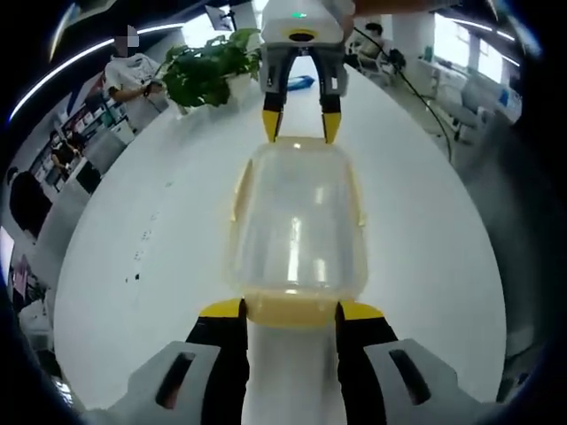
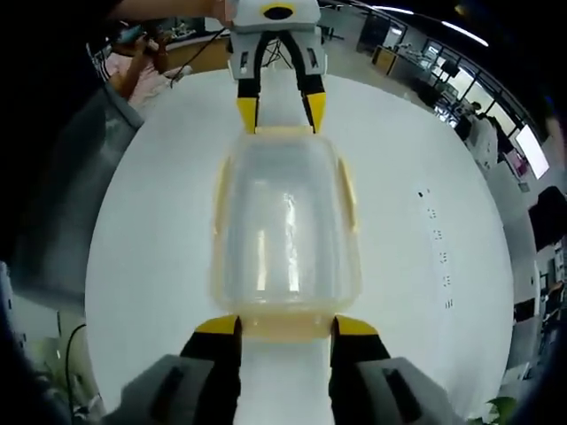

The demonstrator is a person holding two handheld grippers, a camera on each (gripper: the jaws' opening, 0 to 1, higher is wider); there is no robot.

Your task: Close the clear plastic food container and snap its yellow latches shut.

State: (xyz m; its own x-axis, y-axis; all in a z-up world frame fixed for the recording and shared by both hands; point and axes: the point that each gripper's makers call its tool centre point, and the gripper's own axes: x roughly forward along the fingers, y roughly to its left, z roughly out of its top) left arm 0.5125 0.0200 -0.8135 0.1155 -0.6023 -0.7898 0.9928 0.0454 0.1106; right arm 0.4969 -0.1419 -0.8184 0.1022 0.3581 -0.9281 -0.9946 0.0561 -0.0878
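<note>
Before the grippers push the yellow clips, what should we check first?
1. Lid sits flat on the clear container: ok, it looks level, on the white table.
2. Left gripper lined up with the near end latch: ok, its jaws stand open either side of the latch.
3. Right gripper lined up with the opposite end latch: ok, open, one jaw each side.
4. Side latches snapped: cannot tell.
5. End latches snapped: cannot tell.
</note>
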